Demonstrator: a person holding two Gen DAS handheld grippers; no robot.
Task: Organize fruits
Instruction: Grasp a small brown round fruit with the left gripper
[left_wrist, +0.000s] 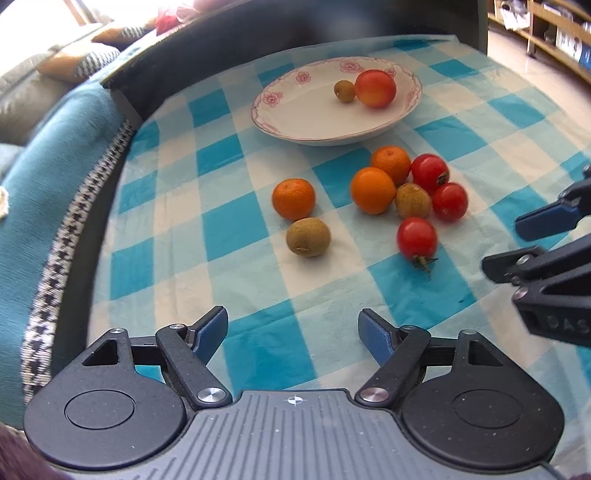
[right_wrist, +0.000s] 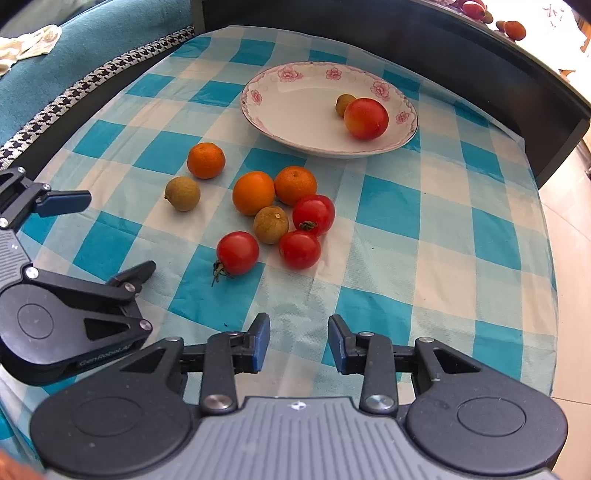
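Left gripper (left_wrist: 293, 334): jaws spread, empty, low at 6 o'clock, likely staged for a pick. Loose fruit: longan (left_wrist: 308, 236), mandarin (left_wrist: 293, 198), tomato (left_wrist: 417, 239), clustered mid-cloth awaiting transfer. Plate (left_wrist: 295, 118) at 12 o'clock holds two pieces. Right gripper (right_wrist: 298, 341): released, empty, near edge

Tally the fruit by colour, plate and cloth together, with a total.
Orange: 3, all on the cloth
Red: 4, one in the plate
Brownish-green: 3, one in the plate
Total: 10
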